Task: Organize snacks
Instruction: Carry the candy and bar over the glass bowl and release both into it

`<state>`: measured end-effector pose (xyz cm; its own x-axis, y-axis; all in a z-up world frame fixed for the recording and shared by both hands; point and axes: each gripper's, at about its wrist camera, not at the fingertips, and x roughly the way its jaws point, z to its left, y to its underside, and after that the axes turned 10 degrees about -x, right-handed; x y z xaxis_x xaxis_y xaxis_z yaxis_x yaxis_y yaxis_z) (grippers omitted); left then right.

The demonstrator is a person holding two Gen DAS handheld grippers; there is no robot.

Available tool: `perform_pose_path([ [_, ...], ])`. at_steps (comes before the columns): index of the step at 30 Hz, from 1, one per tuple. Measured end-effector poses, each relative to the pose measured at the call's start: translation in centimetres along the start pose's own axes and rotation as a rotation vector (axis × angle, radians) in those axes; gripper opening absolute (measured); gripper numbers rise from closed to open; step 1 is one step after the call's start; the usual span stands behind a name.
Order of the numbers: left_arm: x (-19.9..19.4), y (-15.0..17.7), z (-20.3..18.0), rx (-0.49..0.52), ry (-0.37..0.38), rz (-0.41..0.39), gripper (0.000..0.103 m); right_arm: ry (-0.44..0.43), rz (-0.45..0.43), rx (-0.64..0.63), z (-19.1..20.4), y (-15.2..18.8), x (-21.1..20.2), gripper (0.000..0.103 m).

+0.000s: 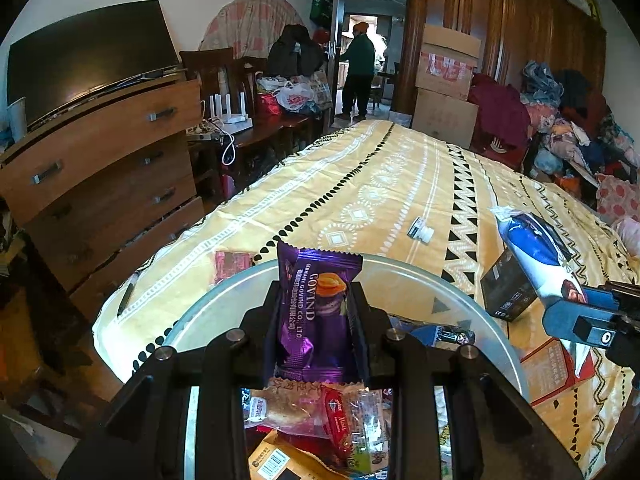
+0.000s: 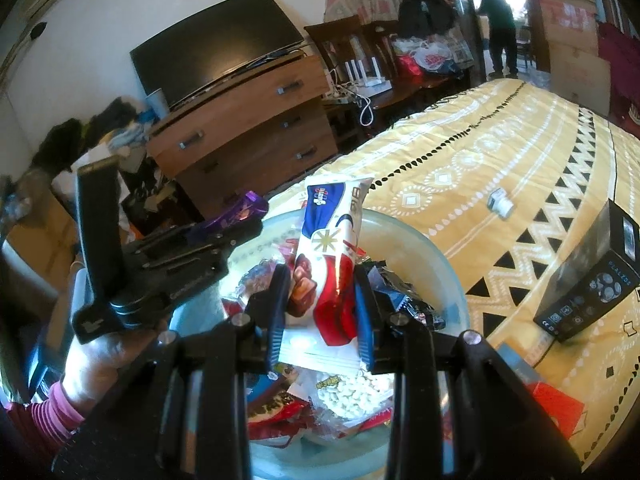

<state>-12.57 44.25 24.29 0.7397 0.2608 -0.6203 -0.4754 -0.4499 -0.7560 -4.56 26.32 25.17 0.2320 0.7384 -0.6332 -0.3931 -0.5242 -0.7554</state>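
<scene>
The purple snack packet point(image 1: 316, 312) was glossy foil, printed with "GOVIND" down its length and a picture of a filled biscuit. It stood upright at the lower centre of the left wrist view, clamped between the two black fingers of the left gripper point(image 1: 317, 320), its crimped top edge rising above them. Directly beneath and behind it lay the clear round bowl point(image 1: 472, 300), which sat on the yellow patterned bedspread point(image 1: 360, 184) and already held a jumble of wrapped snacks point(image 1: 320, 412).

The white, blue and red snack packet point(image 2: 332, 256) showed a chocolate picture near its lower half and a gold star-like mark in the middle. It stood upright at the centre of the right wrist view, pinched between the blue-padded fingers of the right gripper point(image 2: 320, 308), above the same bowl point(image 2: 440, 256) with its pile of packets.

Both grippers pointed down and forward over the bowl. In the right wrist view the left gripper point(image 2: 224, 232) came in from the left of the frame, held by a hand point(image 2: 100, 360) with a pink sleeve point(image 2: 52, 412) at the lower left. A black box point(image 2: 592, 280) stood on the bedspread at the right, and a small white object point(image 2: 500, 202) lay further up.
</scene>
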Motion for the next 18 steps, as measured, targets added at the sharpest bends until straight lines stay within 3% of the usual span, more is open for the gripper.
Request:
perform_pose_path([
  [11,0.52,0.43,0.27,-0.003,-0.040,0.015,0.038,-0.006,0.011,0.018,-0.25,0.18,0.63,0.032],
  [15,0.72,0.64,0.39,0.002,-0.061,0.018,0.054,-0.003,0.012,0.024,-0.29,0.28,0.67,0.032],
  [18,0.74,0.71,0.51,-0.001,-0.076,0.016,0.061,-0.004,0.011,0.026,-0.28,0.39,0.61,0.035],
])
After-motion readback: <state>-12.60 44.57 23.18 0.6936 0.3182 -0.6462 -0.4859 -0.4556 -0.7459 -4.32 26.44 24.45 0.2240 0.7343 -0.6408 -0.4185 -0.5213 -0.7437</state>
